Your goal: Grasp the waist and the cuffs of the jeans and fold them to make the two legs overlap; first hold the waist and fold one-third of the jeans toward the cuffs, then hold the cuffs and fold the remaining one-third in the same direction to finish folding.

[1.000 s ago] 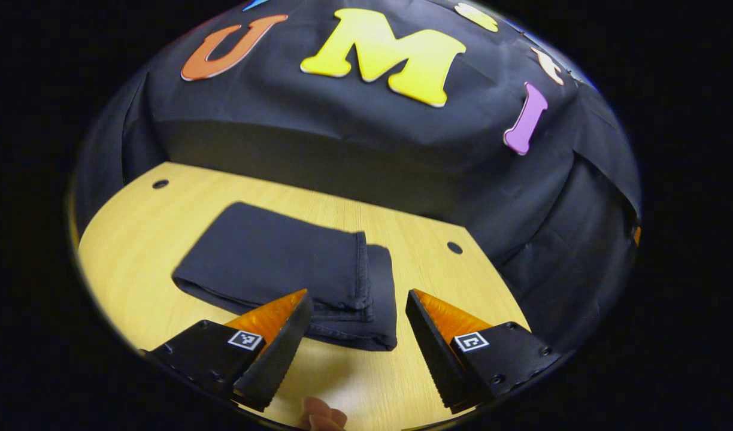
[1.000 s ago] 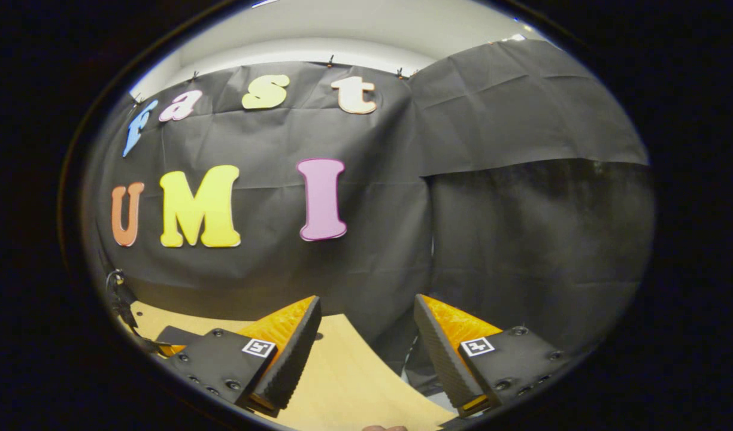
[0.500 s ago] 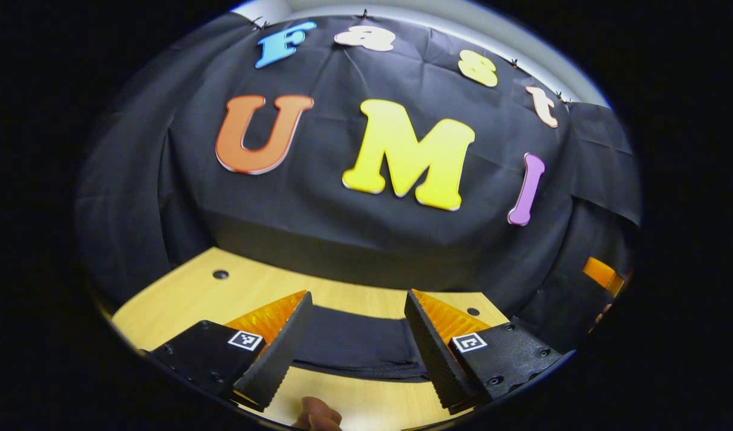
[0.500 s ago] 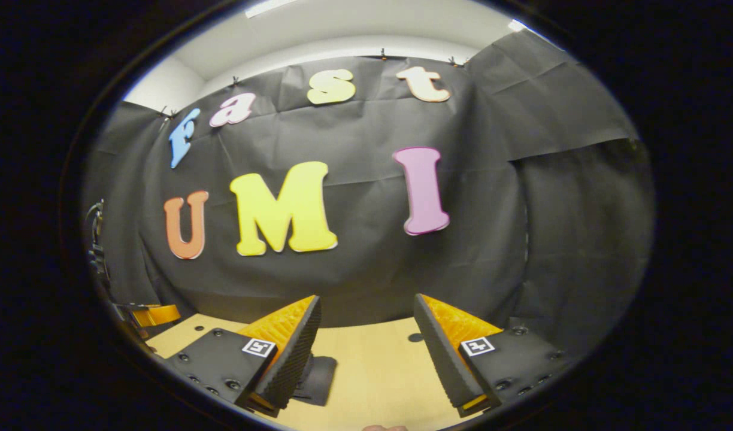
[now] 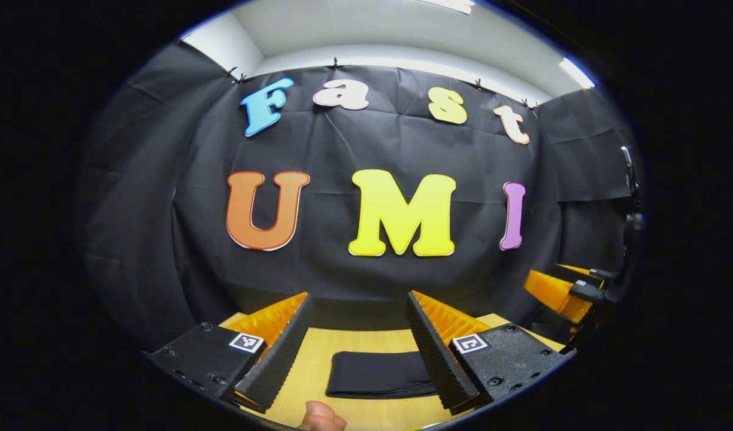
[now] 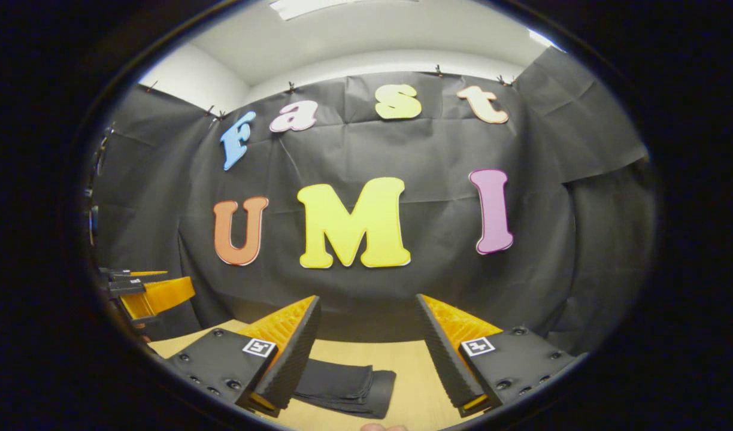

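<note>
One pair of dark jeans (image 5: 378, 374), folded into a flat stack, lying on one pale wooden table (image 5: 366, 413). Two grippers, both raised clear of the cloth. Left gripper (image 5: 357, 347) with fingers spread wide, nothing between them; jeans framed in the gap, well below. Right gripper (image 6: 366, 350) likewise spread wide and empty, jeans (image 6: 342, 386) showing low, partly behind its left-hand finger. In the left gripper view: a fingertip (image 5: 320, 416) at the bottom edge, and the right gripper (image 5: 561, 293) far out at the right rim. In the right gripper view: stacked layered edges of the fold, and the left gripper (image 6: 154, 296) at the left rim.
</note>
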Motion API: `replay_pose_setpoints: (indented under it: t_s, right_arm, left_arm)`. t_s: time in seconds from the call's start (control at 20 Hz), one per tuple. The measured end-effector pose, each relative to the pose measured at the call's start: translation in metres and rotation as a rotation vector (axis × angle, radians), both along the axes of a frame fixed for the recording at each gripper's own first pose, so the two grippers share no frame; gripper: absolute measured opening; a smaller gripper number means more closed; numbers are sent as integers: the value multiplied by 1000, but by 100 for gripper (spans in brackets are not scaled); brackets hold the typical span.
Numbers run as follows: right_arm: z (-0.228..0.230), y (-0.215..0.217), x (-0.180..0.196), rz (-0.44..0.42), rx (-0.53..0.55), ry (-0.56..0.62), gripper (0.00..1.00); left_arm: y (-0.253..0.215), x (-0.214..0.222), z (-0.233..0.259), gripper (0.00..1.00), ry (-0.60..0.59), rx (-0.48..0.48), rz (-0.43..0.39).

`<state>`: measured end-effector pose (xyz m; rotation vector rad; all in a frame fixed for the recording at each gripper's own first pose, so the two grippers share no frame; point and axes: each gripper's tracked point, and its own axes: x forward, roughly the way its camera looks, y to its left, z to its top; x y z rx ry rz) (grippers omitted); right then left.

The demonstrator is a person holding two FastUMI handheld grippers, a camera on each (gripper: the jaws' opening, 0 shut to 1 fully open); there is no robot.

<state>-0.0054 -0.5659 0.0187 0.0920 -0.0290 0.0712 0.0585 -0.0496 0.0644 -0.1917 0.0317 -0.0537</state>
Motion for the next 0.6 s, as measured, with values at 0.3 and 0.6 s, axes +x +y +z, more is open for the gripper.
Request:
replay_pose_setpoints:
  t_s: [0.3, 0.6]
  right_arm:
    - [-25, 25, -17, 2, -38, 37, 94]
    - [-30, 29, -17, -7, -23, 61, 94]
  left_arm:
    - [9, -13, -16, 98, 17, 15, 16]
    - [20, -15, -29, 99, 49, 6, 19]
